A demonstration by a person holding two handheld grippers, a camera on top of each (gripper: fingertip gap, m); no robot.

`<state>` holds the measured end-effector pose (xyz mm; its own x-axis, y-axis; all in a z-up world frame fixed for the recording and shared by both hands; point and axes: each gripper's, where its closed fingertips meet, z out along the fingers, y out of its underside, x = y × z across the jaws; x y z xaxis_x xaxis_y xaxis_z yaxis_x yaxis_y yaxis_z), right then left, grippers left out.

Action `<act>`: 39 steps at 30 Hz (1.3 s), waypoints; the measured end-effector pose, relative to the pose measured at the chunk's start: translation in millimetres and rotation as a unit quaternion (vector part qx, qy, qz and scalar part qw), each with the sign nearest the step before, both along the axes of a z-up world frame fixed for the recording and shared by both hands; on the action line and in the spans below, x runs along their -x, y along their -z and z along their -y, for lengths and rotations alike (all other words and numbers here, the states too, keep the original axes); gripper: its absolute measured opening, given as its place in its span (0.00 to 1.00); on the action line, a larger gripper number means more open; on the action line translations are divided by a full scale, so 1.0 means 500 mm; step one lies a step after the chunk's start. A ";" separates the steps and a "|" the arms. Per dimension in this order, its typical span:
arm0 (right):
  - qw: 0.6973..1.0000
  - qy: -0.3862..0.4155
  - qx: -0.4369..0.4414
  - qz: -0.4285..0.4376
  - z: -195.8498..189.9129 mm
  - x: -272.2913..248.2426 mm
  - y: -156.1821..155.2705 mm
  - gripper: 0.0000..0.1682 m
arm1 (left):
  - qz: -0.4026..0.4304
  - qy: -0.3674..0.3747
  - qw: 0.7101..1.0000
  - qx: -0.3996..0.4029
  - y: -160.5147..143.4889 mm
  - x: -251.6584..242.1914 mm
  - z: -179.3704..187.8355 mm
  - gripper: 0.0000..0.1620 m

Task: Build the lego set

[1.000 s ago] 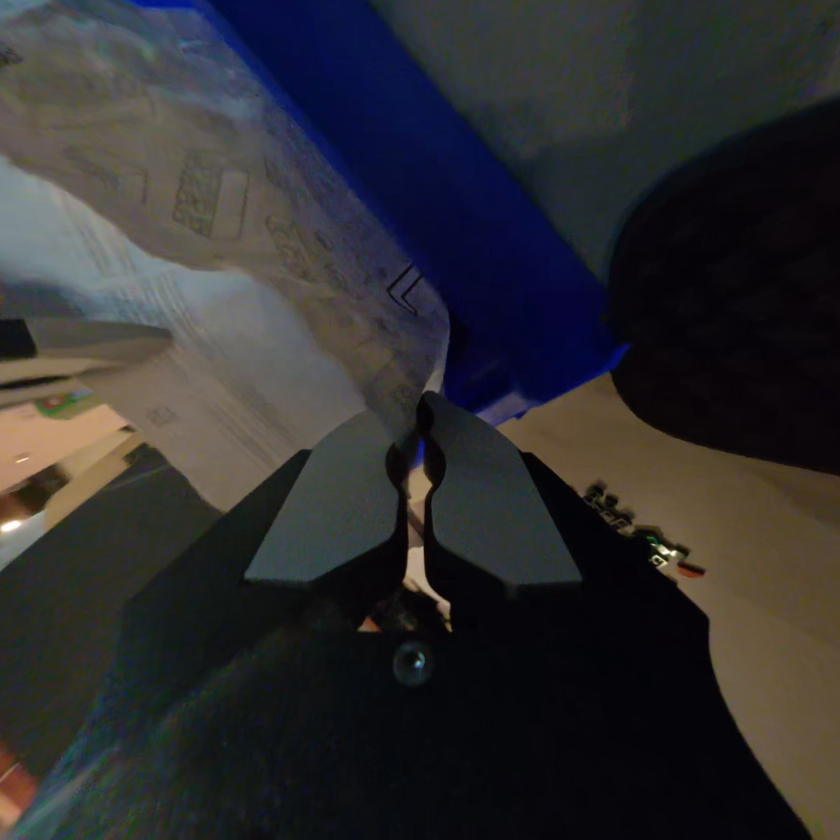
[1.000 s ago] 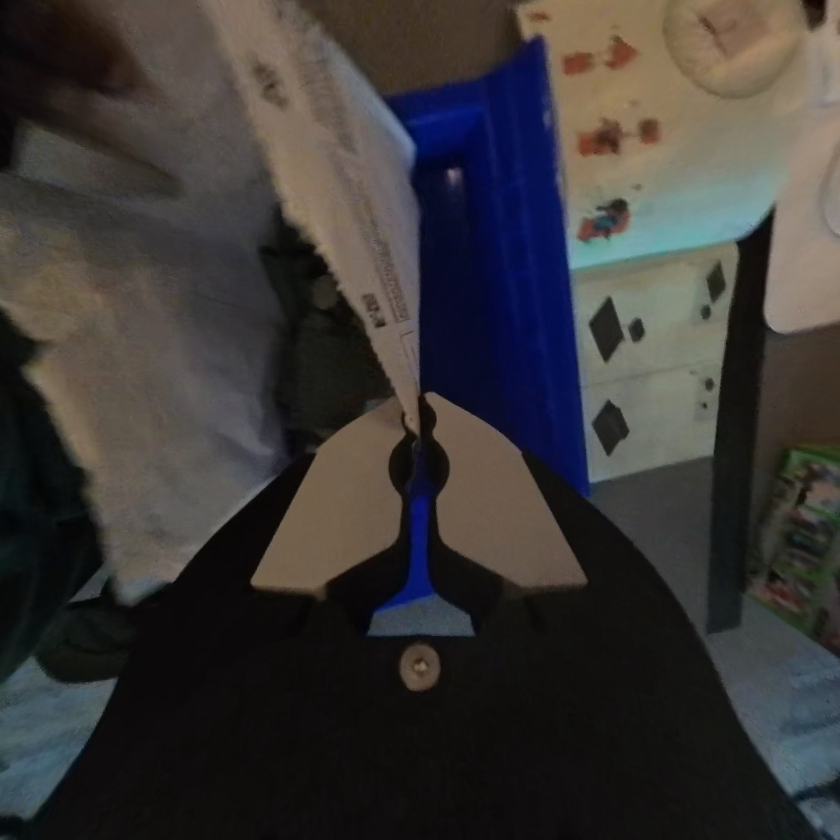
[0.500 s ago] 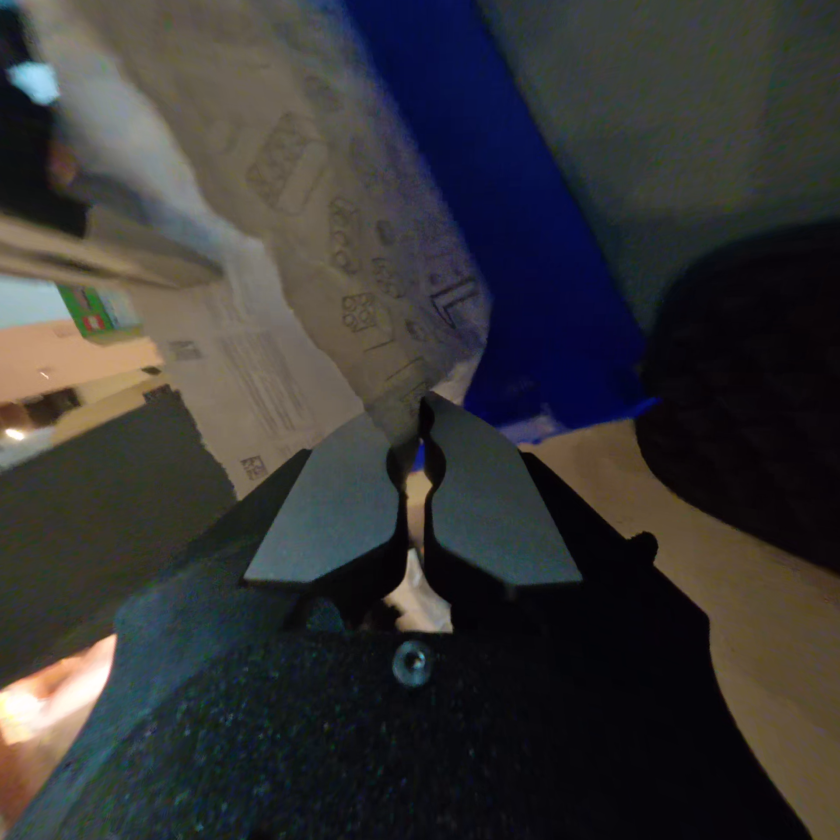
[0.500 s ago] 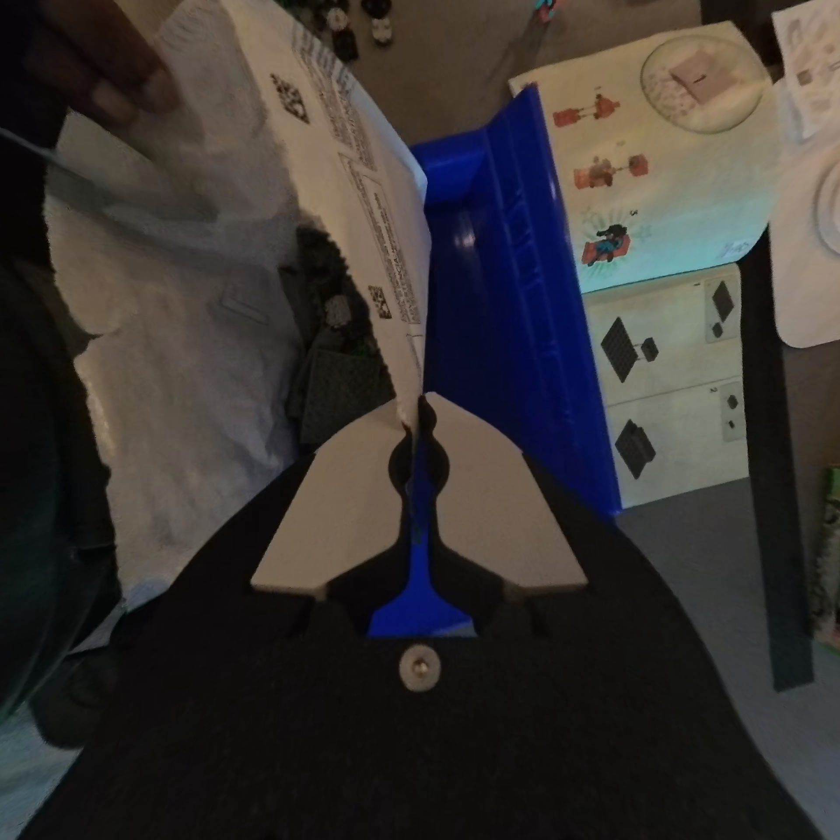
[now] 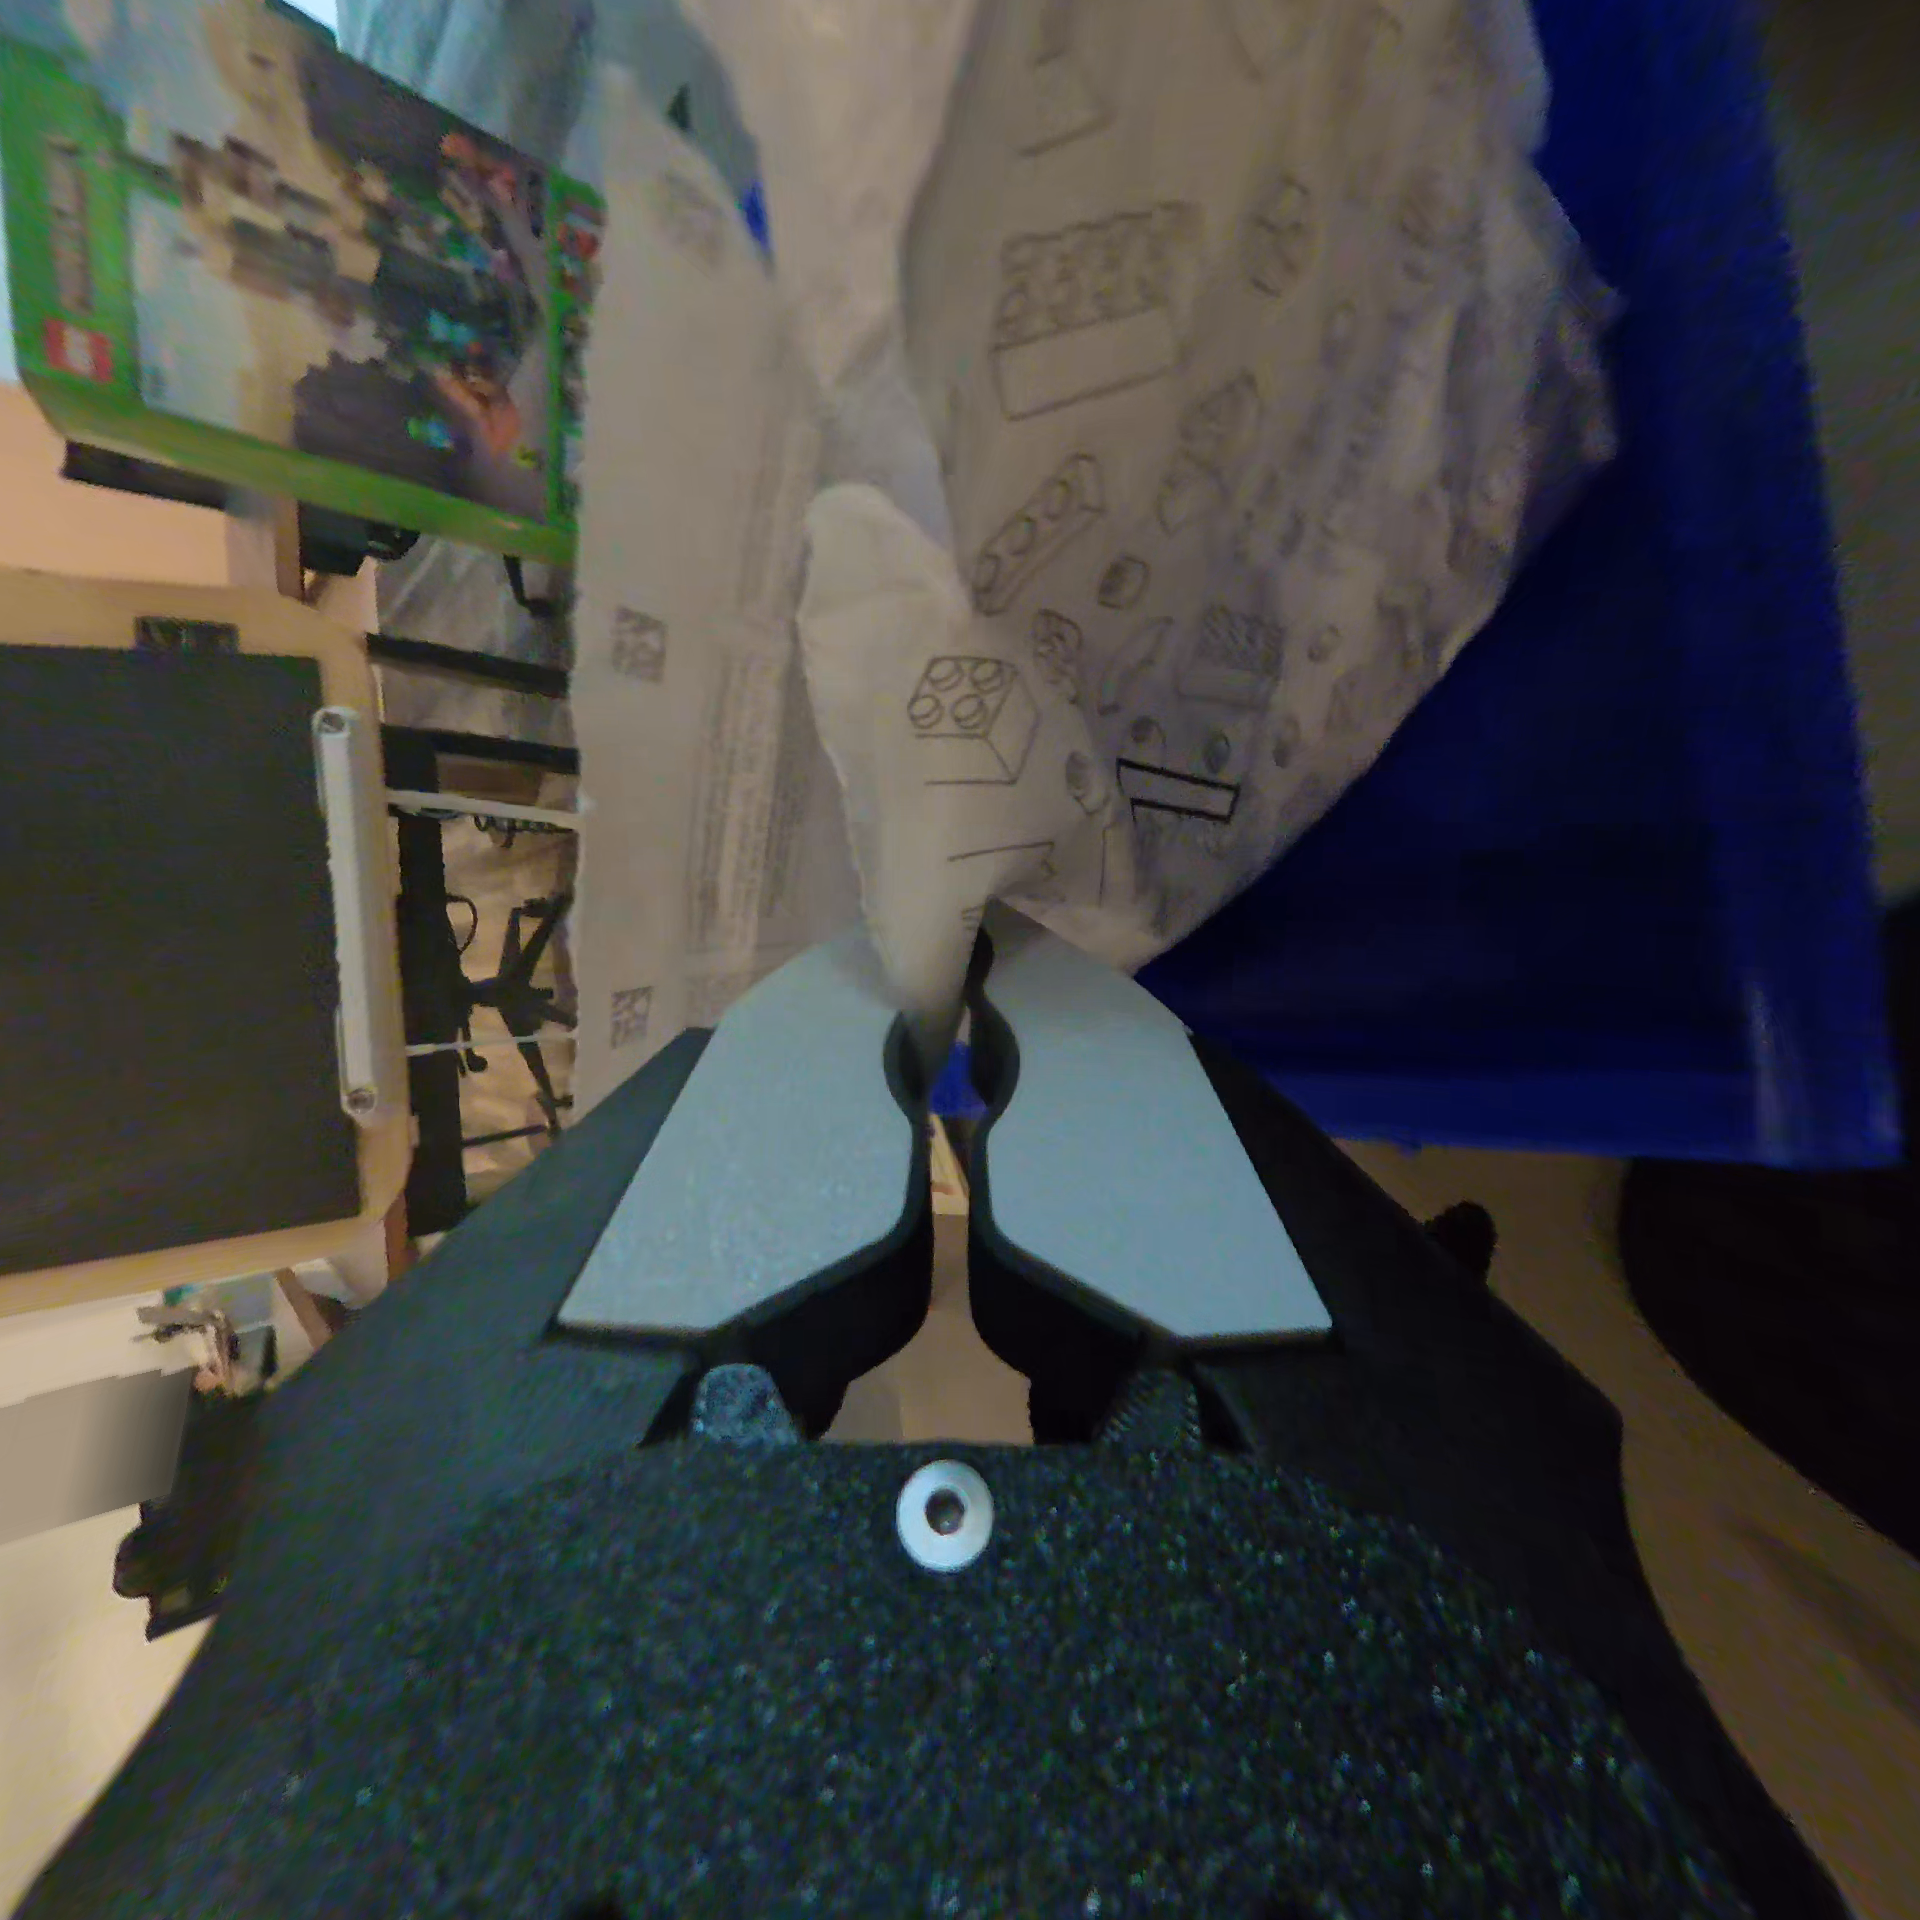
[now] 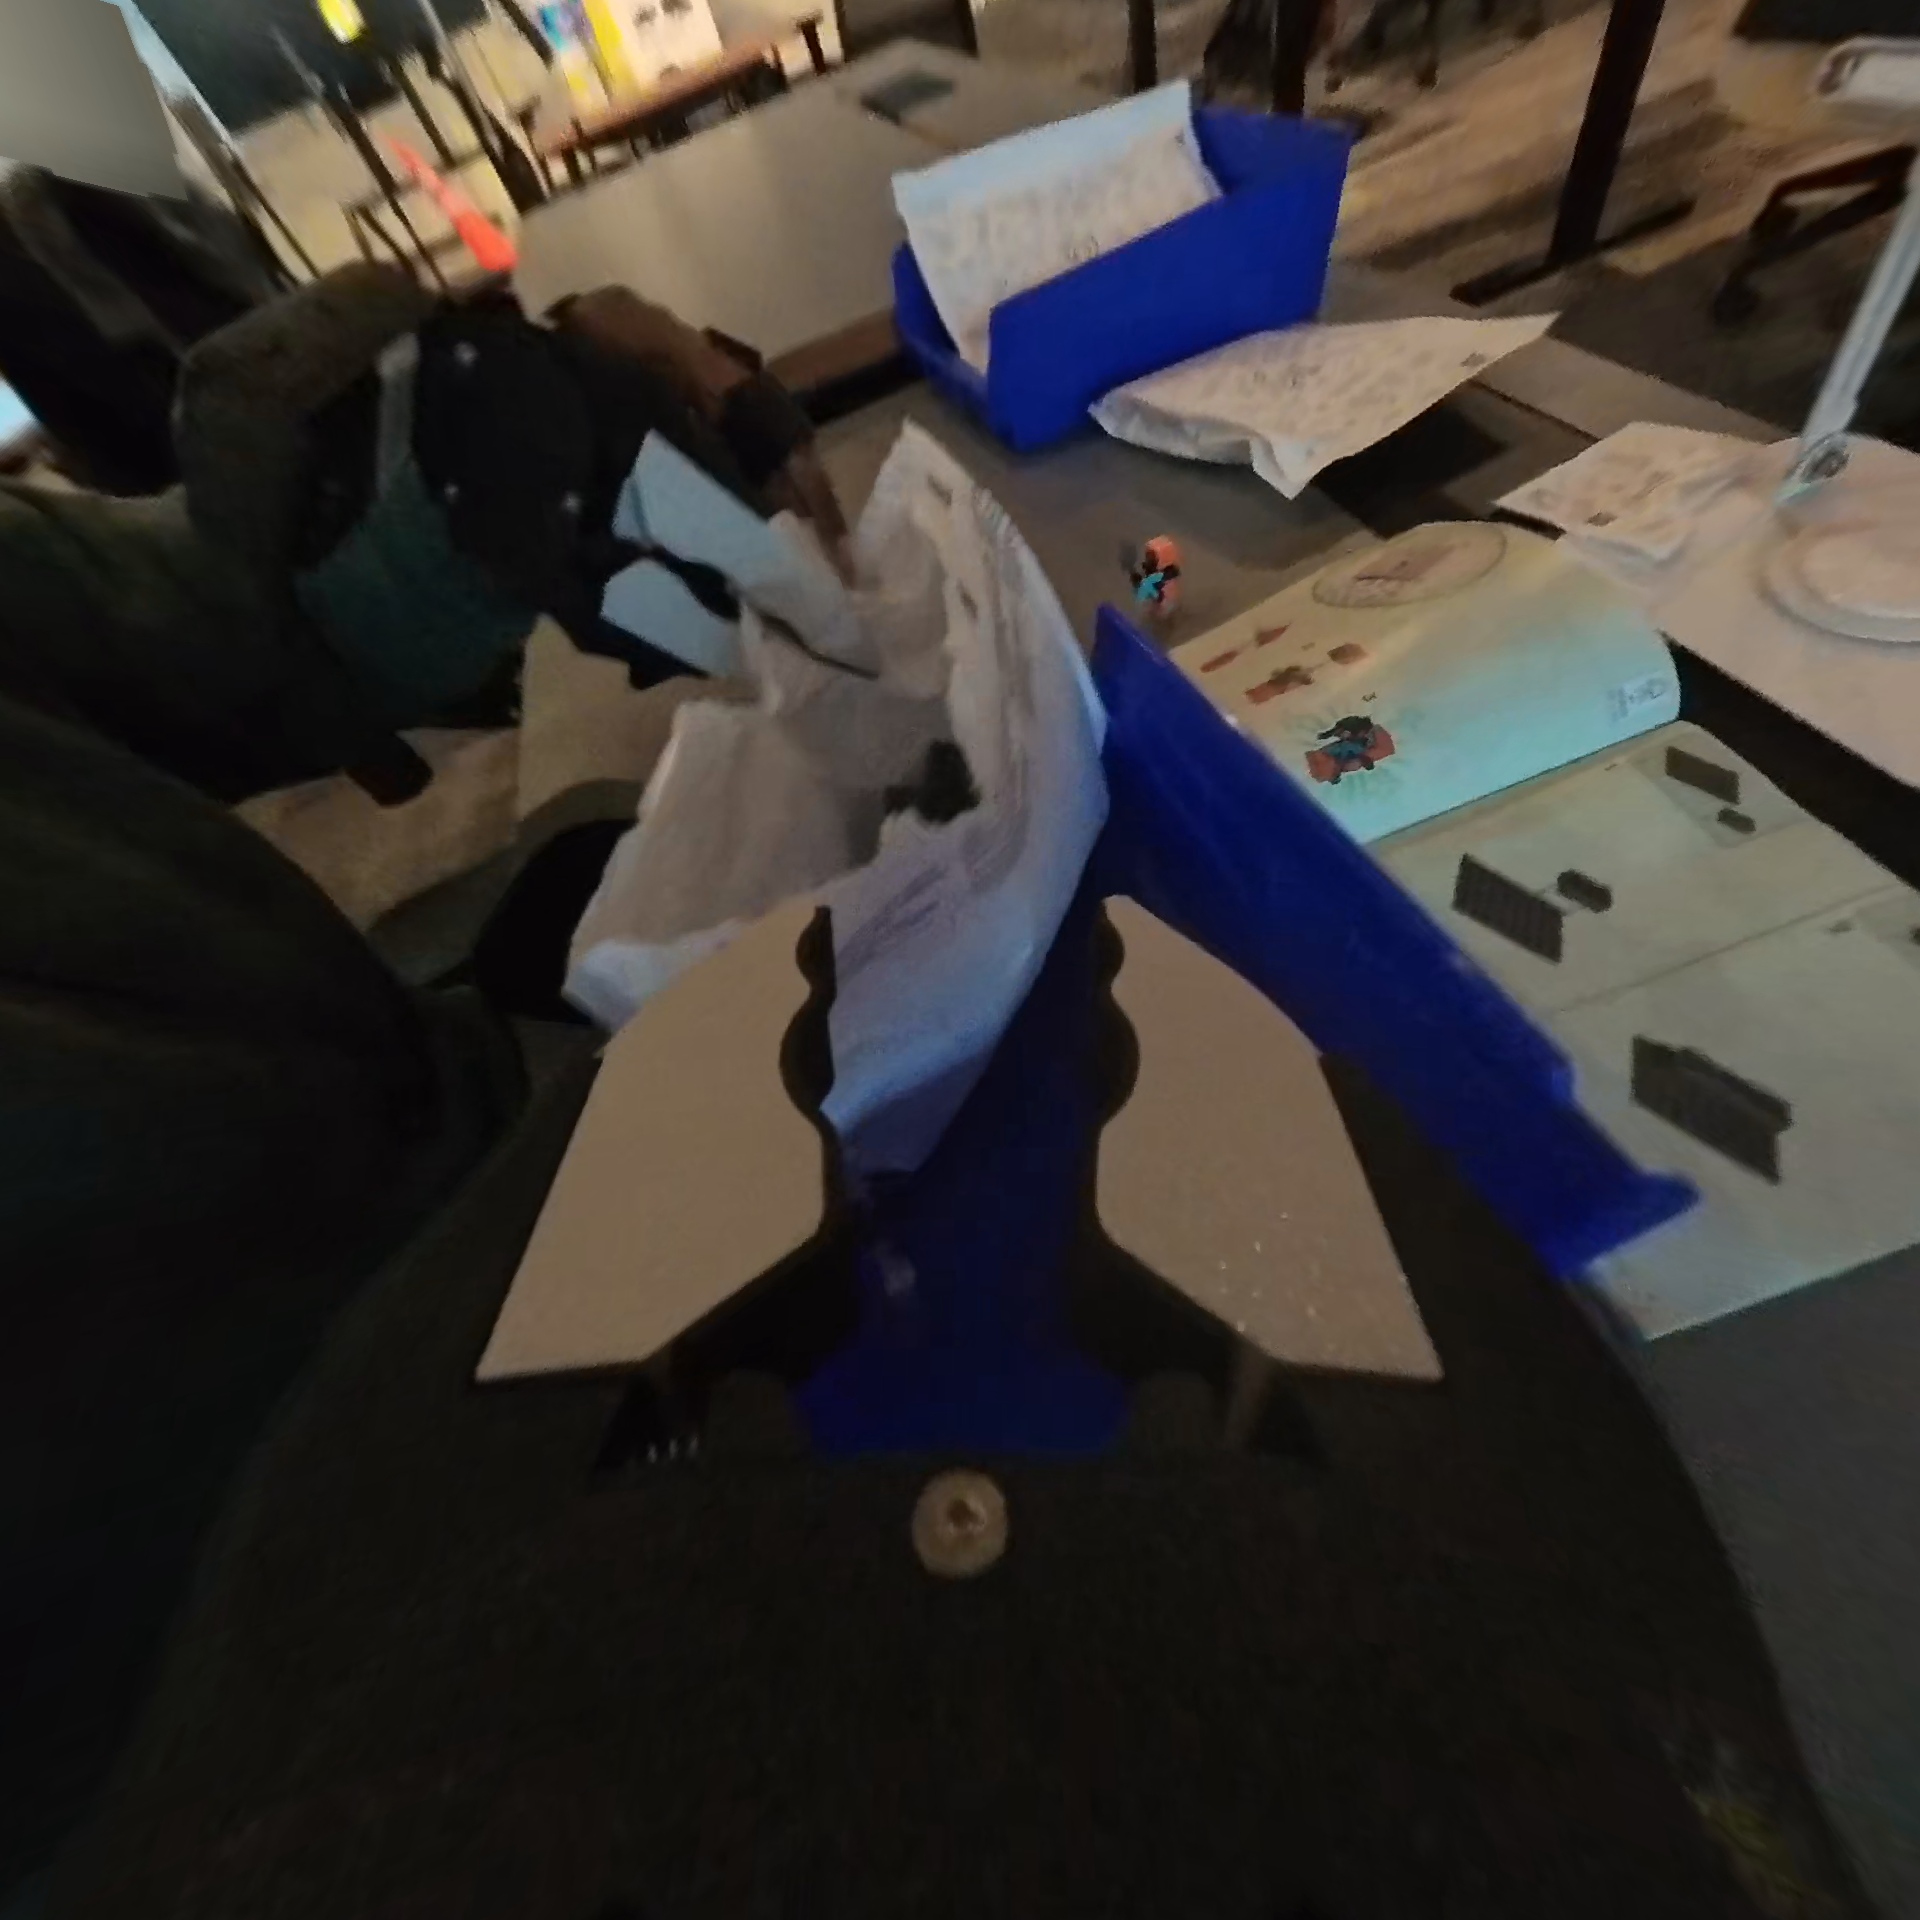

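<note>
The right gripper [image 6: 961, 966], which half a second ago was pinched on the torn edge of the white paper bag [image 6: 966, 790], now stands with its fingers spread wide, the bag's edge and the blue bin [image 6: 1299, 935] showing loose between them; it has let go. The left gripper [image 5: 951, 971] is still pressed together on a twisted corner of the same bag [image 5: 1143, 520] at the centre of its frame, so the bag hangs from that one grip over the bin (dark bricks [image 6: 935, 784] show inside its torn mouth, centre of the right view). That likely means the opening is done and the pieces are to be tipped into the bin. The left gripper is tilted hard, the green set box [image 5: 291, 281] lying sideways in the upper left. The right gripper looks down over the bin, with the open instruction booklet [image 6: 1507, 790] at the right.
</note>
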<state>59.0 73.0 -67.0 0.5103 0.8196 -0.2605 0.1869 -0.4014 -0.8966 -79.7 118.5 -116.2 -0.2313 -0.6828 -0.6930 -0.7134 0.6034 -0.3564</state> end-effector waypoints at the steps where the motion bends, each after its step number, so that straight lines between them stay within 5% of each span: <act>1: 1.000 0.006 -0.002 -0.009 0.017 -0.007 0.010 0.29 | -0.001 -0.003 1.000 0.006 -0.008 -0.005 -0.003 0.00; 9: 0.997 0.071 -0.025 -0.016 0.105 -0.031 0.108 0.36 | 0.014 -0.023 0.998 0.065 -0.095 -0.059 -0.022 0.00; 23: 0.963 0.203 -0.150 -0.096 0.096 -0.004 0.051 0.55 | 0.096 -0.050 0.973 0.202 -0.268 -0.161 0.030 0.00; 29: 0.942 0.228 -0.207 -0.133 0.083 0.007 -0.022 0.51 | 0.128 -0.019 0.963 0.237 -0.298 -0.196 0.081 0.00; 33: 0.925 0.222 -0.253 -0.178 0.098 0.000 -0.069 0.29 | 0.146 -0.017 0.953 0.264 -0.293 -0.182 0.081 0.00; 35: 0.929 0.208 -0.253 -0.171 0.098 -0.008 -0.069 0.19 | 0.148 -0.010 0.949 0.278 -0.276 -0.171 0.085 0.00; 39: 0.951 0.148 -0.238 -0.134 0.086 -0.020 -0.045 0.19 | 0.152 -0.009 0.945 0.290 -0.233 -0.151 0.086 0.00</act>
<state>68.8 29.8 -44.5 0.7050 0.7075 -0.0495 -0.1312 0.0616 -0.9894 -4.2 75.3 0.1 -0.0670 -0.9702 -0.2328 -0.5328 0.2321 -0.8138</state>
